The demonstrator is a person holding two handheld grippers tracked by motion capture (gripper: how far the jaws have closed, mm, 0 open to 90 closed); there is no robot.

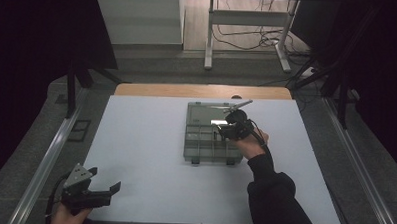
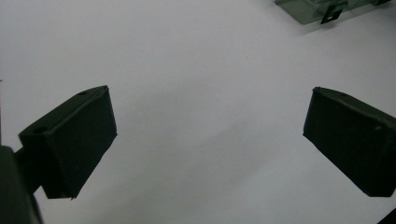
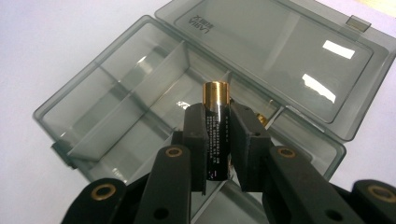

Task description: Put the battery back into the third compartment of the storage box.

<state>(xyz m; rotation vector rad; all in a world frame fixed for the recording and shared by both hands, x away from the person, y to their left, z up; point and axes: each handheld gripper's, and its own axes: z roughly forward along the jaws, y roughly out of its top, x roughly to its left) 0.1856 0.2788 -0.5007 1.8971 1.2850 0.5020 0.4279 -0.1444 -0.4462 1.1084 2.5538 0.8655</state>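
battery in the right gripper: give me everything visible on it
The battery is a slim cylinder, black with fine pale print down its side and a shiny gold band at the top end. It stands upright between the jaws of the right gripper, which pinch its lower and middle body from both sides; the gold end sticks out above them. It hangs over the open, smoky-clear plastic box, above the divided compartments. Whether its lower end touches the box cannot be told.

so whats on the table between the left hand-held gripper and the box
Nothing: in the high view, bare white table runs from the left hand-held gripper to the open box.
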